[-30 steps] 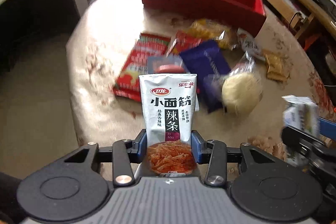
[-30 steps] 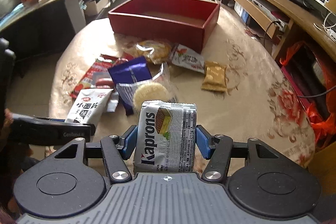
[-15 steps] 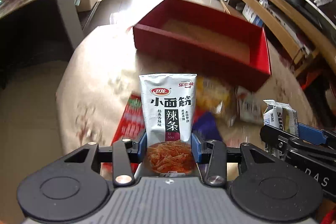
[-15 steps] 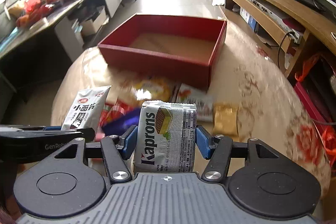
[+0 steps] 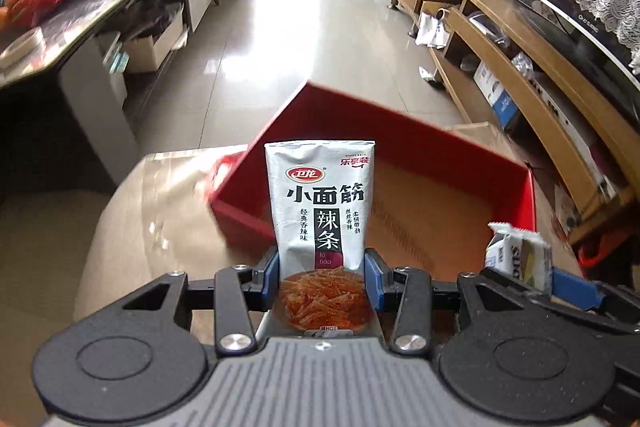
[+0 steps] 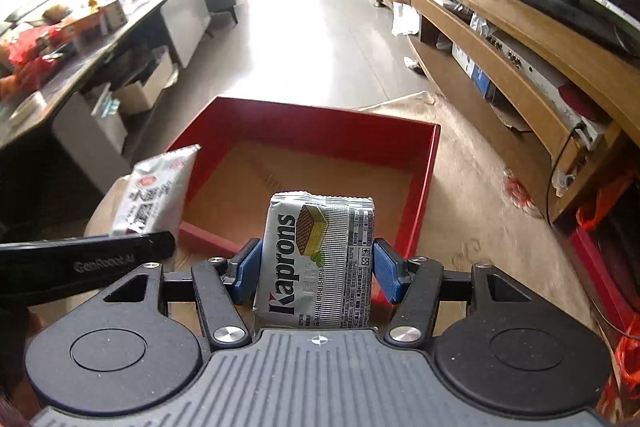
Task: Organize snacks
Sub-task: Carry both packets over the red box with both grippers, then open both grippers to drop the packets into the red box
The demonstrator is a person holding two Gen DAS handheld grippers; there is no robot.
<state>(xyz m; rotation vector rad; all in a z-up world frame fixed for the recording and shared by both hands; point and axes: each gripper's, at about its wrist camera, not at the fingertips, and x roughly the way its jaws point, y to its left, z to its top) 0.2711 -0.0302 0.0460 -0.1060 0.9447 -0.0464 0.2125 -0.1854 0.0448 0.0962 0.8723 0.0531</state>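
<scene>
While both snack packs are held up over the near edge of the red box [image 6: 420,187], neither touches it. The silver spicy-strip pouch [image 5: 320,203] stands upright, its lower end clamped between the blue fingers [image 5: 270,279] of the left gripper [image 5: 322,281], which sit narrow against its sides. The wafer pack [image 6: 318,259] marked "Kaprons" stands likewise in the right gripper [image 6: 316,273], its fingers [image 6: 386,275] pressed on both flanks at a wider set. In the left view the wafer pack shows at lower right; in the right view the pouch shows at left, tilted, beside the box's near-left corner. The box lies open on the bench [image 6: 472,227], which carries a beige flowered cloth; its brown floor holds no snacks that can be seen. Beyond the bench lie a pale tiled floor [image 5: 320,27], a long wooden cabinet [image 6: 520,39] at right and a dark counter [image 5: 80,19] with clutter at left.
</scene>
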